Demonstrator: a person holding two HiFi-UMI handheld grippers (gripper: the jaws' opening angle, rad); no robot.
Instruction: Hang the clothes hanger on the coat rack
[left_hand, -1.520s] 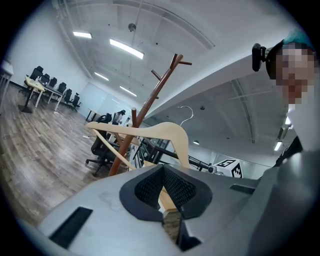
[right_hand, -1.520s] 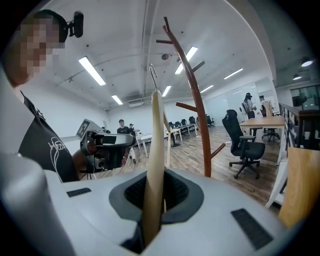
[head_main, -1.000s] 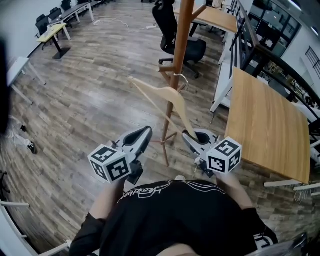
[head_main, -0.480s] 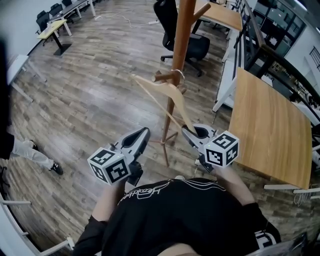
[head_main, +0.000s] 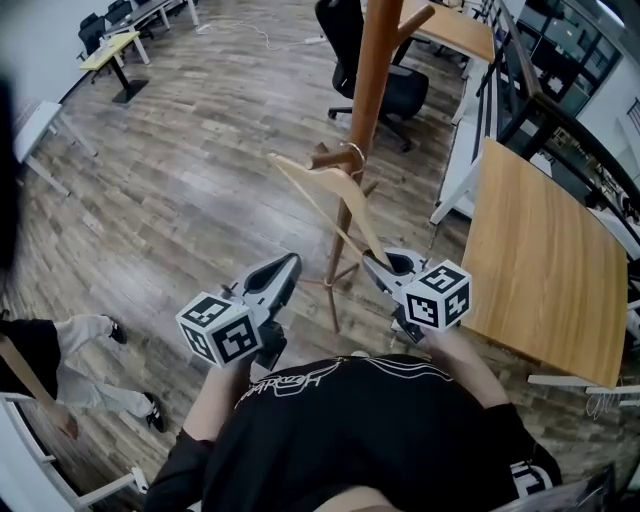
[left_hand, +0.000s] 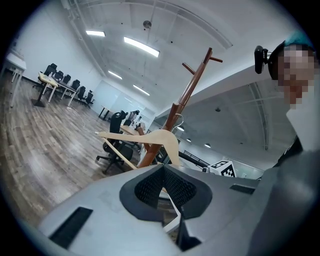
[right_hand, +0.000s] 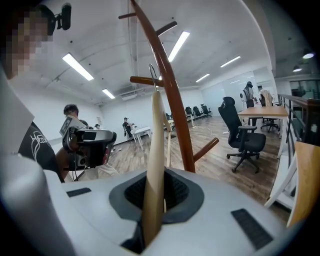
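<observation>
The brown wooden coat rack (head_main: 371, 70) stands in front of me. A pale wooden hanger (head_main: 322, 184) slants from it down to my right gripper (head_main: 383, 268), which is shut on the hanger's lower arm. The hanger's metal hook (head_main: 354, 152) sits at a short side peg (head_main: 327, 157) and looks looped over it. In the right gripper view the hanger (right_hand: 155, 150) rises edge-on from between the pads of the right gripper (right_hand: 155, 196) to the hook (right_hand: 152, 75) by the peg. My left gripper (head_main: 285, 268) is shut and holds nothing, left of the rack's foot. The left gripper view shows the hanger (left_hand: 145, 137) beyond the left gripper (left_hand: 162, 172).
A wooden table (head_main: 540, 250) stands close on the right. A black office chair (head_main: 392, 92) is behind the rack, whose splayed legs (head_main: 335, 282) lie between my grippers. A person's legs (head_main: 85, 352) are at the lower left. Desks (head_main: 112, 48) stand far left.
My right gripper and the hanger have shifted slightly left, with the hook closer onto the peg. A person's legs have walked into view at the lower left. My left gripper has barely moved.
</observation>
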